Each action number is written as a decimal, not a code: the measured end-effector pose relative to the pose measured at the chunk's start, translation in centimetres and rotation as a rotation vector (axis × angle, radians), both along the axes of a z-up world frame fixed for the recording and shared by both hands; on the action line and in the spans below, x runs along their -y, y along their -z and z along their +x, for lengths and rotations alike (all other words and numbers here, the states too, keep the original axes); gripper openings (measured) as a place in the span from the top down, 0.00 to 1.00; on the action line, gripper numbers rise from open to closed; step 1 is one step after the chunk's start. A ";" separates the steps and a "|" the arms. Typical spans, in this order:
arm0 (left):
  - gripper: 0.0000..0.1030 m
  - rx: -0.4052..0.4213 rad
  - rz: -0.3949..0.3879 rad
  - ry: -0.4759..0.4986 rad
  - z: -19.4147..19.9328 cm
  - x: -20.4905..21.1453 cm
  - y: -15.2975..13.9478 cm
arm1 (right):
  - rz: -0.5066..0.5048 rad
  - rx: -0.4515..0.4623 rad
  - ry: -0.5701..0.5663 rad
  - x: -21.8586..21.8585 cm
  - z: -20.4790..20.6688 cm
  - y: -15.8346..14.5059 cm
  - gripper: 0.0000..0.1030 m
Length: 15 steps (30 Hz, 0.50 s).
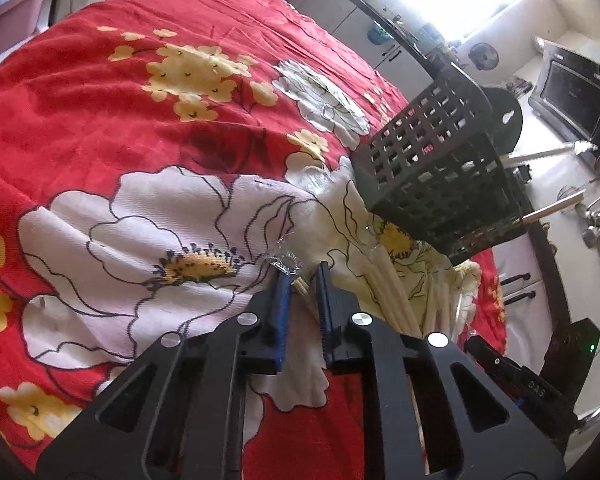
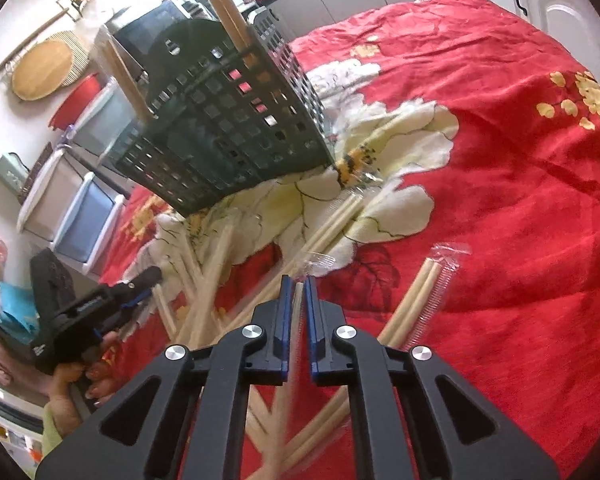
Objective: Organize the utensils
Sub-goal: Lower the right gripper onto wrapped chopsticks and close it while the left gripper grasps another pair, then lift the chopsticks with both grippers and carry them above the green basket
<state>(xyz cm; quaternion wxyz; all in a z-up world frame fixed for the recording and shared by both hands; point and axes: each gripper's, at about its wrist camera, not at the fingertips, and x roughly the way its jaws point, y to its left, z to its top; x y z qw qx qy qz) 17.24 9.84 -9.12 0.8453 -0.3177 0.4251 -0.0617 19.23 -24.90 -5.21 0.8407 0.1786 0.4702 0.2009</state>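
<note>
From the left wrist, the left gripper (image 1: 304, 278) is pinching the tip of a plastic-wrapped pair of pale wooden chopsticks (image 1: 300, 285) on the red floral tablecloth (image 1: 148, 92). The black lattice plastic utensil basket (image 1: 440, 172) is standing far right, holding chopsticks.

From the right wrist, the right gripper (image 2: 296, 286) is clamping another wrapped pale chopstick pair (image 2: 297, 308). More are lying scattered nearby, near the basket (image 2: 228, 128) at far left.

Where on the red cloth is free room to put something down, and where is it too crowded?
Free: the wide red cloth beyond the lone wrapped pair, and the flower-printed part away from the basket. Crowded: the pile of chopsticks below the basket, where both grippers, left and right, are closed on chopsticks.
</note>
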 end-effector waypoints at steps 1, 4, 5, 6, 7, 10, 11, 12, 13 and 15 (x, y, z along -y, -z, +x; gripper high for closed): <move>0.93 0.002 -0.015 -0.003 0.0 -0.2 0.0 | 0.006 0.008 -0.002 0.0 -0.1 -0.3 0.94; 0.94 0.030 -0.038 -0.016 -0.4 -1.0 -0.6 | 0.018 0.031 -0.009 0.0 -0.3 -1.0 0.95; 0.95 0.039 -0.038 -0.019 -0.6 -1.1 -0.9 | 0.019 0.038 -0.012 0.0 -0.4 -1.2 0.95; 0.95 0.058 -0.036 -0.023 -0.9 -1.3 -1.5 | 0.020 0.045 -0.015 0.0 -0.4 -1.5 0.95; 0.95 0.075 -0.030 -0.026 -1.2 -1.5 -2.0 | 0.021 0.052 -0.016 0.1 -0.5 -1.7 0.95; 0.95 0.120 -0.009 -0.035 -1.8 -1.8 -3.6 | 0.026 0.076 -0.024 -0.1 -0.8 -2.6 0.95; 0.96 0.141 -0.001 -0.038 -2.1 -1.9 -4.4 | 0.027 0.086 -0.027 -0.1 -0.8 -2.9 0.95; 0.96 0.154 0.007 -0.041 -2.3 -1.9 -4.9 | 0.027 0.097 -0.031 -0.2 -0.9 -3.2 0.95; 0.96 0.169 0.017 -0.045 -2.5 -2.0 -5.4 | 0.026 0.111 -0.035 -0.4 -1.0 -3.7 0.95; 0.96 0.198 0.039 -0.056 -2.9 -2.3 -6.5 | 0.025 0.134 -0.043 -0.6 -1.2 -4.4 0.95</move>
